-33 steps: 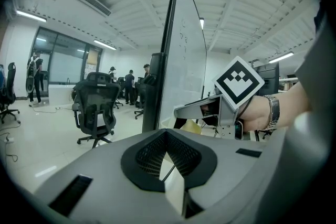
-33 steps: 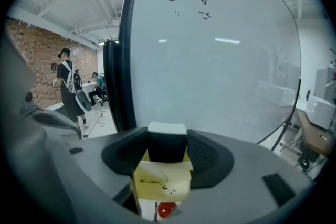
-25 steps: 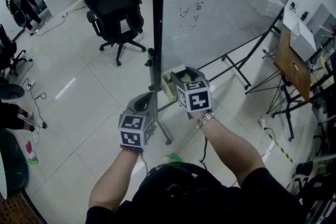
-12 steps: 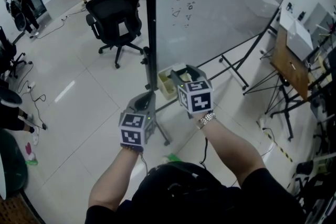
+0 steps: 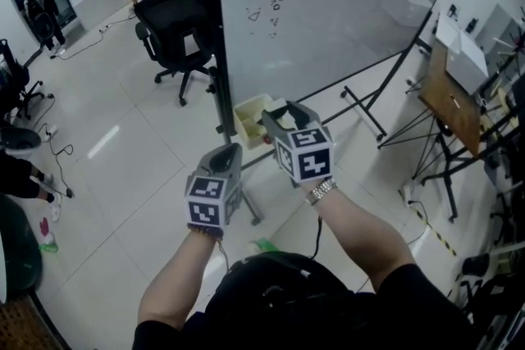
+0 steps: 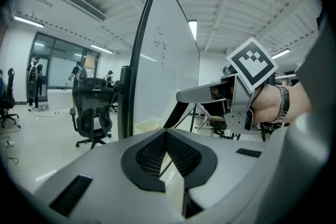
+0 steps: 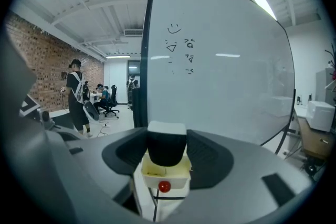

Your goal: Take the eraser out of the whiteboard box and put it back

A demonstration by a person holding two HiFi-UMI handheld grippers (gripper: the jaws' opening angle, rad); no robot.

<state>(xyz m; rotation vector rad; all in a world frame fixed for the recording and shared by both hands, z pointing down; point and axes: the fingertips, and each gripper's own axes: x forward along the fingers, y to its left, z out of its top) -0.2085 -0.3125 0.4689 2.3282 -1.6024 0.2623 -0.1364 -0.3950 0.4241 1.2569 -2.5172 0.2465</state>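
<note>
My right gripper [image 7: 166,140] is shut on the eraser [image 7: 166,153], a black block with a white top, gripped between its two pads. Right under it hangs the cream whiteboard box [image 7: 164,178], which has a red dot on its front. The head view shows that box [image 5: 248,115] at the lower left corner of the whiteboard [image 5: 328,4], with the right gripper [image 5: 277,115] just in front of it. My left gripper [image 5: 227,155] is shut and holds nothing; it hovers lower and to the left. In the left gripper view its jaws [image 6: 167,134] meet, and the right gripper [image 6: 210,95] shows ahead.
The whiteboard stands on a black metal frame [image 5: 369,106] with legs spread across the tiled floor. A black office chair [image 5: 176,29] stands behind the board's left edge. A wooden easel [image 5: 455,106] is at the right. People [image 7: 79,94] stand in the background.
My right gripper has risen a little with the eraser, and the left has shifted slightly. The whiteboard and its box have slid left in the head view.
</note>
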